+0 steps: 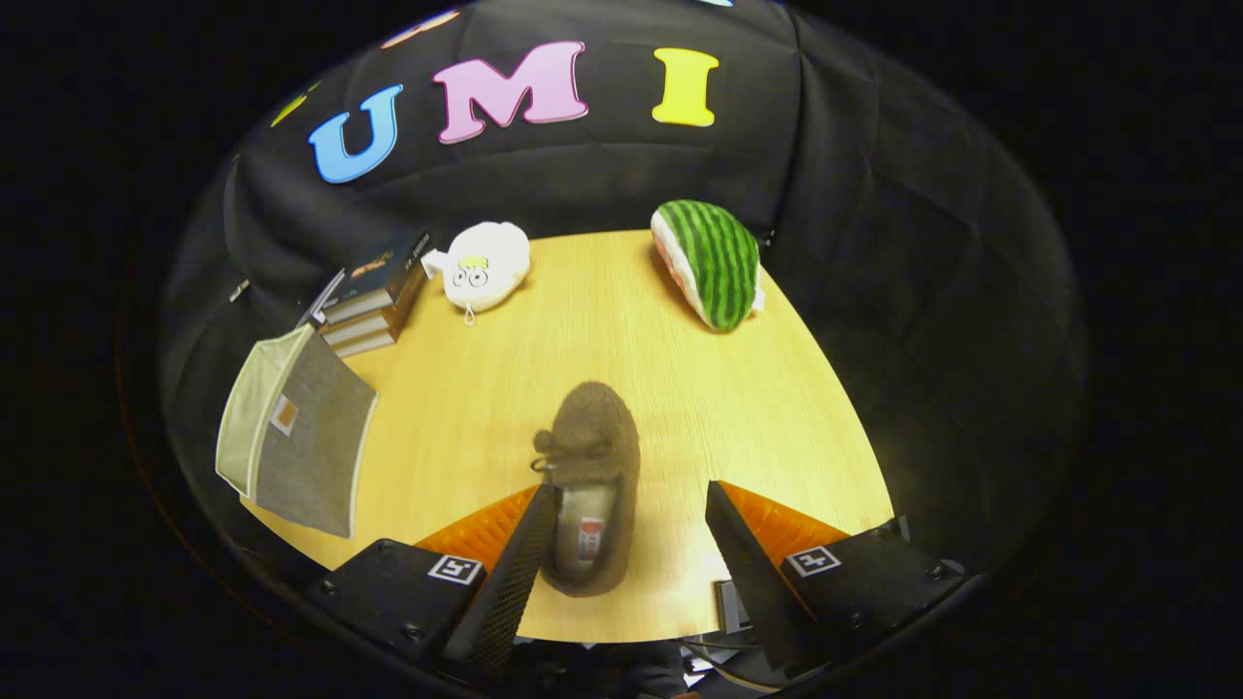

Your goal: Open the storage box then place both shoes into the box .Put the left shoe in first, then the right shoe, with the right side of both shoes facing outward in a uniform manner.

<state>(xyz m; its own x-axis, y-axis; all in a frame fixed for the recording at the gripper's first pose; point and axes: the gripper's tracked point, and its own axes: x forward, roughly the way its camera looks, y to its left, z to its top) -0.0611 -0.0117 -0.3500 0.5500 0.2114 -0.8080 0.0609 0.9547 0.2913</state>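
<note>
L to R on the wooden table (670,388): 1 grey fabric storage box (296,442) w/ pale trim at the table's L edge, tipped, lid not clearly readable. Behind it 1 stack of books (374,296), approx 3–4, count unclear. Just R of the books, 1 white plush toy (486,265) w/ cartoon eyes. Centre: 1 brown fuzzy shoe (589,481), toe pointing away, heel end lying between the fingers, closer to the L one. Far R, 1 watermelon-slice plush (714,262). Gripper (631,515) fingers spread wide apart, not pinching anything; L finger looks to touch the shoe's side, R finger well clear.
</note>
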